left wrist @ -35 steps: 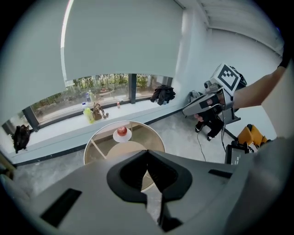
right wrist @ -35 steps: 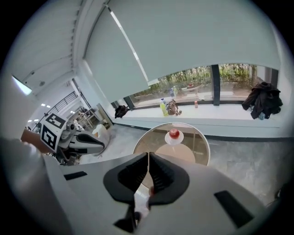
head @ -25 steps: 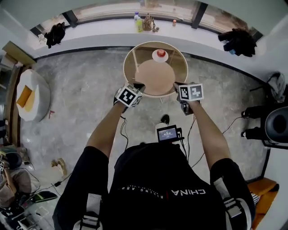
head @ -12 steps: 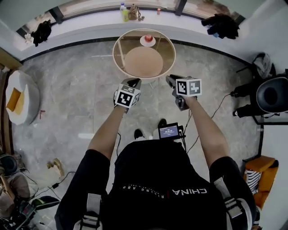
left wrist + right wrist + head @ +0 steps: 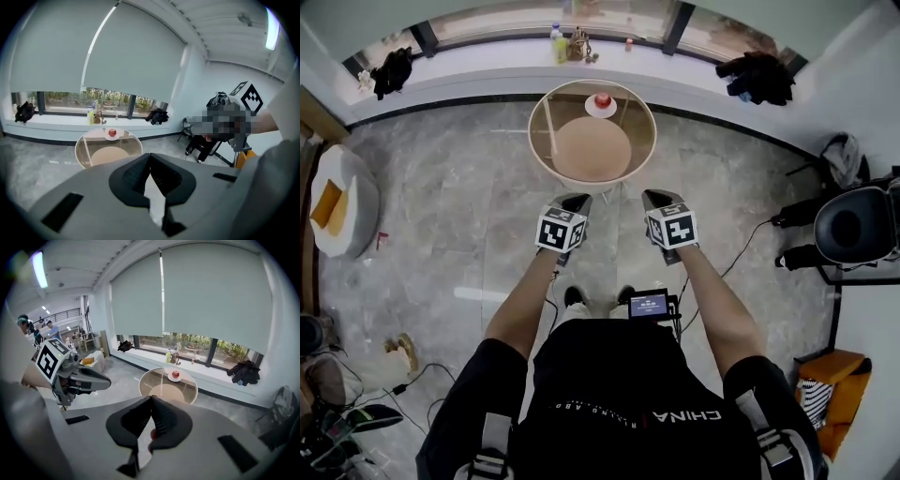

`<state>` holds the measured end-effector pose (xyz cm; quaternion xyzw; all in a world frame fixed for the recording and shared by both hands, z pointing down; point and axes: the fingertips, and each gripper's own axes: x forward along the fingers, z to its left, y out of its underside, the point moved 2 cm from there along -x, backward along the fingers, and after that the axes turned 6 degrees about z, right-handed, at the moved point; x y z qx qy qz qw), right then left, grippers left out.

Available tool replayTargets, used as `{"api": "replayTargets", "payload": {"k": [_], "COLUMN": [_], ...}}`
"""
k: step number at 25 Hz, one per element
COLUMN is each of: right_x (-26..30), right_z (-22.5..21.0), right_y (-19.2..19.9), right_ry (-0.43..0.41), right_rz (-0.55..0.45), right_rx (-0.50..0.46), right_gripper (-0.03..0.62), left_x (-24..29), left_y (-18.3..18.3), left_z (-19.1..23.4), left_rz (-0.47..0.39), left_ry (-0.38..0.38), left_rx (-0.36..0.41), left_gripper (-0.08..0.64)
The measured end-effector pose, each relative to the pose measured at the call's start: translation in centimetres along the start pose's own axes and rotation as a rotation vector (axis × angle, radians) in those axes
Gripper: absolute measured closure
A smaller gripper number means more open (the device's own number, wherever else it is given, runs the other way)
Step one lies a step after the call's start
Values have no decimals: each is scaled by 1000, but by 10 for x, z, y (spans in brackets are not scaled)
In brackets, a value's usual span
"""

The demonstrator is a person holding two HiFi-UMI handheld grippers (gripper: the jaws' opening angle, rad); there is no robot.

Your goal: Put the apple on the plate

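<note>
The left claw is closed, its tips meeting with nothing between them. The right claw is the same, pads together and empty. Each claw view looks past its own jaws and places the bench in mid-frame, well beyond the tips. Only the head view shows both claws side by side at frame centre, over bare floor and well short of the bench.

The apple sits on the plate at the far edge of the round glass bench, toward the top of the frame. It is untouched by either claw.

The right claw view alone catches the left claw in profile at its left edge, marker cube showing. The left claw view shows just the other cube at upper right.

A bottle stands on the sill behind the bench.
</note>
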<state>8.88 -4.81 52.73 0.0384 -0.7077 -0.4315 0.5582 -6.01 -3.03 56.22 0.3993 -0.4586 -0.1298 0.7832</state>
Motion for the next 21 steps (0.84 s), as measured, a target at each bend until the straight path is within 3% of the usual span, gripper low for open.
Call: {"api": "replayTargets", "payload": {"k": [7,14,21], "right_x": [-9,-23,-32], "right_z": [-12,-30,-34], "right_y": [9,-12,-11], "right_ry": [-54,-87,-111], "right_rz": [-20,-76,-96], "right_rx": [-40,-74,-83], "right_gripper": [563,563,563], "left_x": [9,12,10], "left_y": [-9,-52,-57], "left_z": [-34,-59,-71], "left_rz": [47,-22,-31], "left_ry": [-3,54,49], "left_rx": [40,28,42], "left_gripper": [543,543,543]}}
